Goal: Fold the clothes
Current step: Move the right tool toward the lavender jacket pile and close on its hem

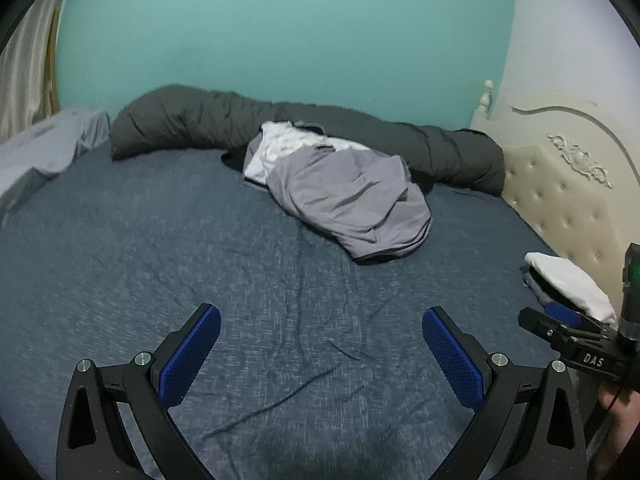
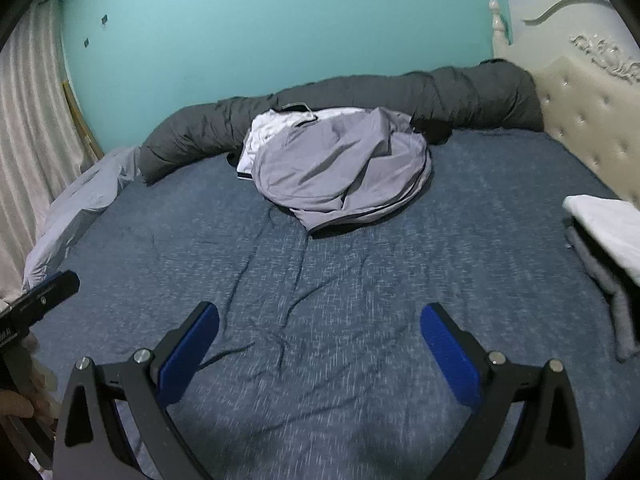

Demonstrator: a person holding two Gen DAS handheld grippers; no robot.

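A crumpled pile of clothes lies at the far middle of the bed: a grey garment (image 1: 348,204) (image 2: 340,168) on top, a white one (image 1: 280,148) (image 2: 264,136) under it. A folded stack, white cloth (image 1: 568,284) (image 2: 612,228) over grey, sits at the bed's right side. My left gripper (image 1: 320,344) hovers open over the bare blue sheet, nothing between its blue pads. My right gripper (image 2: 318,344) is open too, also empty, well short of the pile. The right gripper's body (image 1: 576,344) shows at the left wrist view's right edge, beside the folded stack.
A rolled dark grey duvet (image 1: 304,128) (image 2: 360,92) runs along the teal wall behind the pile. A cream tufted headboard (image 1: 560,184) (image 2: 592,108) borders the right side. A pale grey pillow (image 1: 48,148) (image 2: 76,208) and curtain (image 2: 28,140) are on the left. The blue sheet (image 1: 200,248) is wrinkled.
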